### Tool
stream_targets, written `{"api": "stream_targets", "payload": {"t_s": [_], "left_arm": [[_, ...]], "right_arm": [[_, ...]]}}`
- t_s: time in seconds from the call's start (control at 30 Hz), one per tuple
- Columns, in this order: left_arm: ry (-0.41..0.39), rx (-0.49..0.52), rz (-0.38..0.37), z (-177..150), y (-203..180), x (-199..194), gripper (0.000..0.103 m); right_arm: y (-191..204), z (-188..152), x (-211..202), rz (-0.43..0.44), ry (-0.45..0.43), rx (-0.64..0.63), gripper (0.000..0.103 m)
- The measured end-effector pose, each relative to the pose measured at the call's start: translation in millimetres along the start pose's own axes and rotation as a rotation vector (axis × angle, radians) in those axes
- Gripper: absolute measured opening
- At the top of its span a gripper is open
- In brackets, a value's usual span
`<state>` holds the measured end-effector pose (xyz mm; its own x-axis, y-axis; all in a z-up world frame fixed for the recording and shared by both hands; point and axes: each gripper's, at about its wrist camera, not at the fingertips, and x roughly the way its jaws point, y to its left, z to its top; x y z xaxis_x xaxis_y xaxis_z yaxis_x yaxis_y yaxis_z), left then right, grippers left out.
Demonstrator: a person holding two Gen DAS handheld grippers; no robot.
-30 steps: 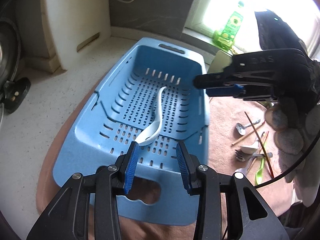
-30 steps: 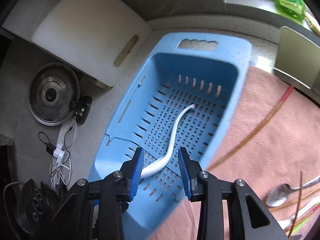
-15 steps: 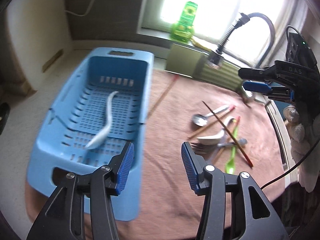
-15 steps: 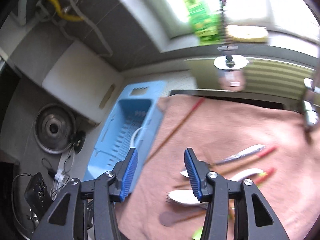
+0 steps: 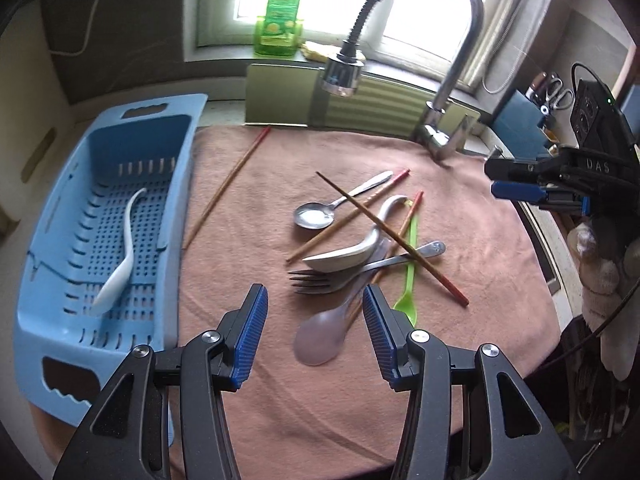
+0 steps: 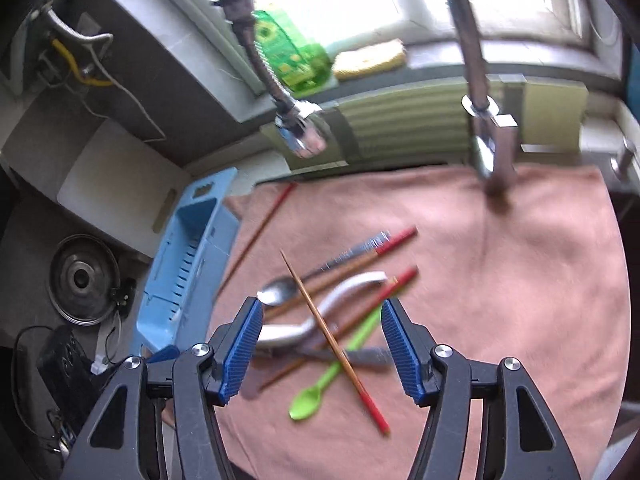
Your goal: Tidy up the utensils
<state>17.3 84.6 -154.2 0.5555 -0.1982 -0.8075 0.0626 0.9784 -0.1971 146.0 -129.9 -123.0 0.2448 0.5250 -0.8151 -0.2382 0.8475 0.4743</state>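
A blue perforated basket (image 5: 182,184) lies at the left with one white spoon (image 5: 120,264) in it. On the pink towel (image 5: 480,248) lies a pile of utensils: a metal spoon (image 5: 316,216), a white ladle spoon (image 5: 348,254), a fork (image 5: 320,280), a green plastic spoon (image 5: 408,276), a translucent spoon (image 5: 320,340) and red-tipped chopsticks (image 5: 388,236). One chopstick (image 5: 228,188) lies apart beside the basket. My left gripper (image 5: 314,328) is open and empty, just short of the pile. My right gripper (image 6: 322,344) is open and empty above the pile (image 6: 320,320).
A faucet (image 5: 452,80) arches over the back of the towel. A green bottle (image 5: 280,12) stands on the sill. A white cutting board (image 6: 116,184) and a pot lid (image 6: 82,280) are left of the basket. The right gripper shows at the right edge (image 5: 552,184).
Both grippers swung right, away from the basket and over to the utensil pile on the towel. Both stay open and empty. The white spoon stays in the basket.
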Motion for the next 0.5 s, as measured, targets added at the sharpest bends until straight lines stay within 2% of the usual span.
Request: {"api": "stream_targets", "payload": {"t_s": [0.17, 0.23, 0.3, 0.37, 0.5], "left_arm": [[0.000, 0.037, 0.001, 10, -6, 2, 0.048], [0.003, 0.053, 0.009, 14, -7, 3, 0.048], [0.007, 0.062, 0.016, 17, -7, 5, 0.048], [0.014, 0.066, 0.020, 19, -6, 8, 0.048], [0.021, 0.069, 0.015, 19, -5, 10, 0.048]], "right_arm": [[-12, -27, 7, -0.035, 0.046, -0.004, 0.057], [-14, -38, 13, -0.045, 0.085, -0.015, 0.046], [-16, -48, 20, -0.032, 0.130, -0.014, 0.039], [-14, -55, 24, -0.031, 0.145, -0.021, 0.036], [-4, -68, 34, -0.102, 0.170, -0.125, 0.034]]}}
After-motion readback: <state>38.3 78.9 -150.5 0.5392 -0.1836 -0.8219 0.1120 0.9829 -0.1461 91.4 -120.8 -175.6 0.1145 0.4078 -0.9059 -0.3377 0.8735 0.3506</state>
